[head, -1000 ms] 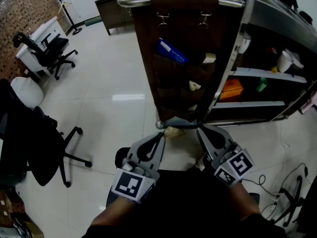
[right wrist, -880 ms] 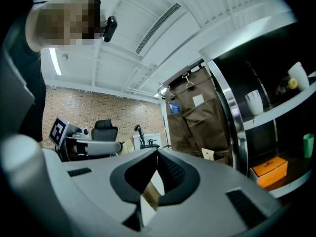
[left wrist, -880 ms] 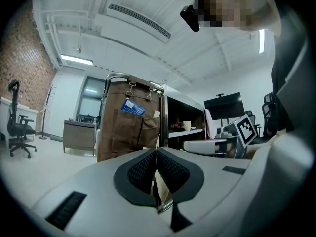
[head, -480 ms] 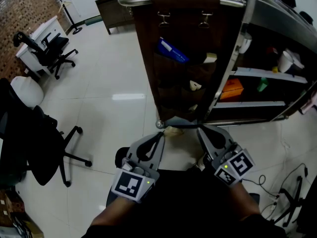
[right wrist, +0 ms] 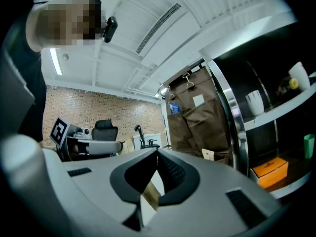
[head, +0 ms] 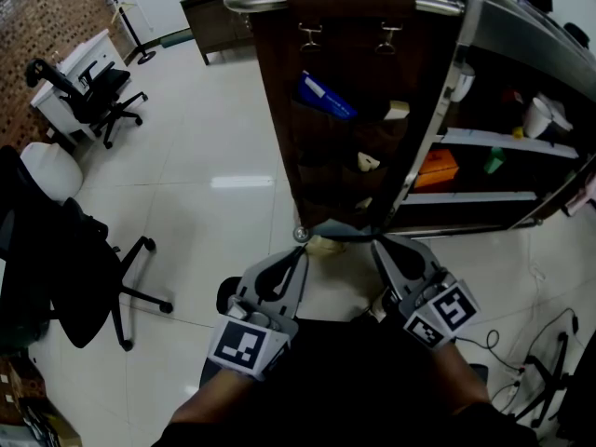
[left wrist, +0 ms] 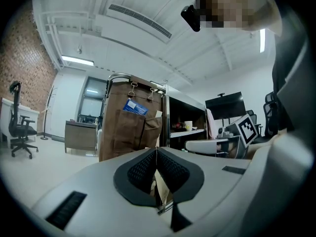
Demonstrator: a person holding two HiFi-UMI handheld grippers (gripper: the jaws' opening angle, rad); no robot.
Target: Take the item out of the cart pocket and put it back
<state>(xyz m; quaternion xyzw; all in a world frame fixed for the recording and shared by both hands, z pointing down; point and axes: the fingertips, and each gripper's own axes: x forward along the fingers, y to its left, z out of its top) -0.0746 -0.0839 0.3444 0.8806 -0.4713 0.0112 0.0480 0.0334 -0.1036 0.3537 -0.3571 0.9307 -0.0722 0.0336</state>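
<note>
A brown pocket organizer [head: 321, 170] hangs by two clips from the cart's metal bar [head: 261, 0]. A blue packet [head: 324, 96] sticks out of its top left pocket, and a pale item [head: 395, 110] out of the top right one. Another pale item [head: 369, 162] sits in a lower pocket. My left gripper [head: 300, 251] and right gripper [head: 376, 240] are held low, near the cart's foot and apart from the pockets. Both are shut with their tips meeting and nothing between them. The left gripper view shows the organizer [left wrist: 129, 132] and the blue packet [left wrist: 135, 107] beyond the left gripper [left wrist: 156, 149]. The right gripper [right wrist: 157, 151] also faces the organizer [right wrist: 197, 122].
The cart's side shelves hold an orange box [head: 435, 168], a green item [head: 492, 159] and white cups [head: 535, 115]. Office chairs stand at the left [head: 93, 96] and near left [head: 56, 268]. Cables [head: 535, 366] lie on the floor at the right. A beige thing [head: 326, 246] lies by the cart's wheel.
</note>
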